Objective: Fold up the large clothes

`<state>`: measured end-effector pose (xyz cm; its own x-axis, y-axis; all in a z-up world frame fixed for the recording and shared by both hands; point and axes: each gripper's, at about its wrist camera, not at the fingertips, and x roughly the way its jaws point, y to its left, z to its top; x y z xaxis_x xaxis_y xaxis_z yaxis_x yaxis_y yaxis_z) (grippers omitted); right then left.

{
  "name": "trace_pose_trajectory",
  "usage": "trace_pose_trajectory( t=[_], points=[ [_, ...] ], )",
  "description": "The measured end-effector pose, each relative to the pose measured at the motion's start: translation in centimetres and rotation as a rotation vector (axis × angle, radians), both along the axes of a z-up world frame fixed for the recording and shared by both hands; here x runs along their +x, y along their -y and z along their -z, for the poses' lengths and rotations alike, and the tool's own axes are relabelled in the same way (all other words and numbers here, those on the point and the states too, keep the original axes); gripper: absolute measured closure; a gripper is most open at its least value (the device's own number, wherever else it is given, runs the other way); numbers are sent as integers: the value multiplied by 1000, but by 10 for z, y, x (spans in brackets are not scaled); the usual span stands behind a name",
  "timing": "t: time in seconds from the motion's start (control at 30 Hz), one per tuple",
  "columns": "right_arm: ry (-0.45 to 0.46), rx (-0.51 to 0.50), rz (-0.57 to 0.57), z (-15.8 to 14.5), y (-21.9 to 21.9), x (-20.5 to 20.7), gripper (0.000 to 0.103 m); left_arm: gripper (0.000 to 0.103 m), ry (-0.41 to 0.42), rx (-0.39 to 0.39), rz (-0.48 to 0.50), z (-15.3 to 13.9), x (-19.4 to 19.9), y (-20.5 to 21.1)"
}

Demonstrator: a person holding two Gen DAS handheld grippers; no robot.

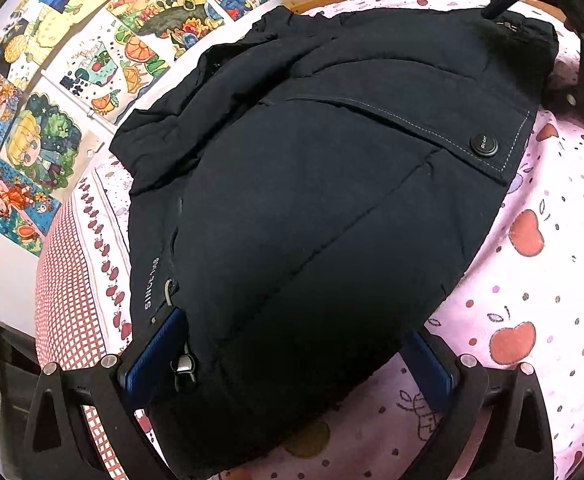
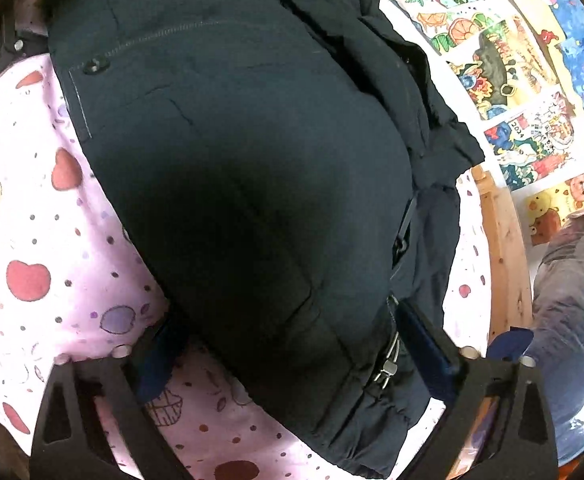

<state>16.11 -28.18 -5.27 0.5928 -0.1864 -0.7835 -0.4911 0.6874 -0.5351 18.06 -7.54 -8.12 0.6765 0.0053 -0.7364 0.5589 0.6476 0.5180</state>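
A dark navy padded jacket (image 1: 311, 184) lies folded into a thick bundle on a pink bed sheet (image 1: 531, 280). A pocket flap with a black snap button (image 1: 483, 145) faces up. My left gripper (image 1: 292, 360) straddles the near end of the bundle, and its blue pads (image 1: 156, 356) press against both sides by a zip pull (image 1: 184, 364). My right gripper (image 2: 295, 348) holds the opposite end of the jacket (image 2: 252, 168), with the hem and a metal zip pull (image 2: 387, 368) squeezed between its pads (image 2: 427, 344). Each gripper's black frame shows at the edge of the other's view.
Colourful drawings (image 1: 92, 60) cover the white wall beside the bed. A wooden bed frame (image 2: 503, 248) runs along the sheet's edge, with a grey garment (image 2: 571, 280) beyond it. A red-checked pillow or cover (image 1: 64, 292) lies at the bed's left end.
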Motion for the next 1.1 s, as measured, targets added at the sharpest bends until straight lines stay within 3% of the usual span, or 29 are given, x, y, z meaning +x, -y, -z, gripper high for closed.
trace_pose_trajectory(
  t=[0.27, 0.43, 0.53, 0.63, 0.8, 1.1],
  points=[
    [-19, 33, 16, 0, 8, 8, 52, 4, 19, -57, -12, -14, 6, -12],
    [-3, 79, 43, -9, 15, 14, 71, 32, 30, -78, 9, -18, 6, -15],
    [21, 133, 61, -21, 20, 17, 77, 41, 72, -75, 33, -24, 2, -10],
    [52, 154, 66, -32, 24, 21, 78, 41, 114, -34, 37, -28, 3, -5],
    [85, 196, 97, -45, 31, 29, 78, 43, 136, -62, 0, -44, 13, -5],
    [176, 314, 174, -78, 41, 39, 80, 78, 187, -193, -51, -84, 28, -7]
  ],
)
